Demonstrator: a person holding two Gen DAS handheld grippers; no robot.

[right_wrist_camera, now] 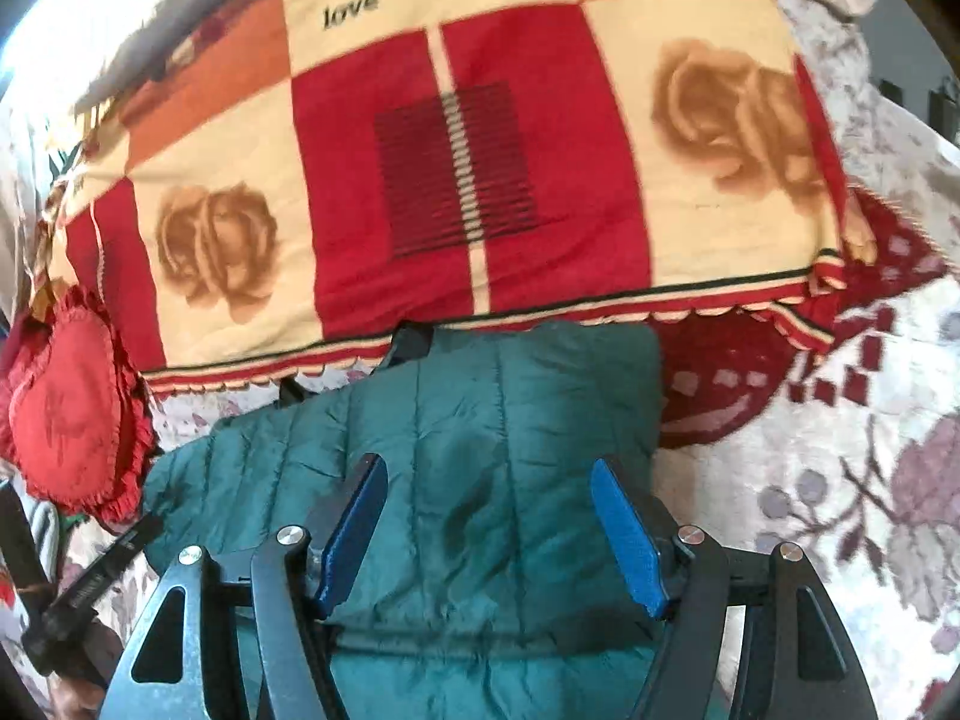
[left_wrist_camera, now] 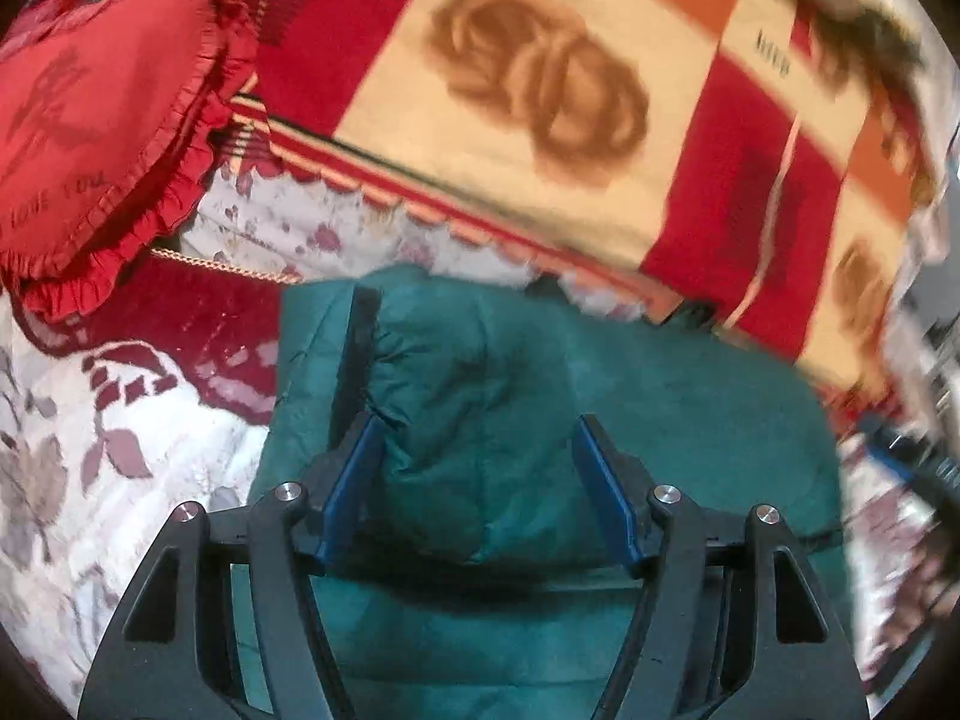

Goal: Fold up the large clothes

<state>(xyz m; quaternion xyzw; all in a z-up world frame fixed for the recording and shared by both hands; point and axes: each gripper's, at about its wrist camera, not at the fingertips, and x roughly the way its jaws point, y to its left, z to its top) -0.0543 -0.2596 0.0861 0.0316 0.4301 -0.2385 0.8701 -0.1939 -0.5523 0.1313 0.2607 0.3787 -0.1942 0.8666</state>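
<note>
A dark teal quilted jacket [left_wrist_camera: 660,396] lies in a folded heap on the bed, with a black zip strip [left_wrist_camera: 354,360] running along its left side. My left gripper [left_wrist_camera: 477,423] hovers over it, blue pads [left_wrist_camera: 354,480] wide apart and pressing on nothing. In the right wrist view the same jacket [right_wrist_camera: 480,384] shows its stitched panels and a straight right edge. My right gripper [right_wrist_camera: 487,462] also stands open above the cloth, with both pads [right_wrist_camera: 627,534] clear of it.
A red, cream and orange rose blanket [left_wrist_camera: 540,90] [right_wrist_camera: 456,168] lies just beyond the jacket. A red frilled heart cushion [left_wrist_camera: 90,138] [right_wrist_camera: 66,414] sits to the left. The floral bedspread [left_wrist_camera: 90,480] [right_wrist_camera: 810,480] surrounds the jacket. A dark tool part [right_wrist_camera: 90,588] shows at the lower left.
</note>
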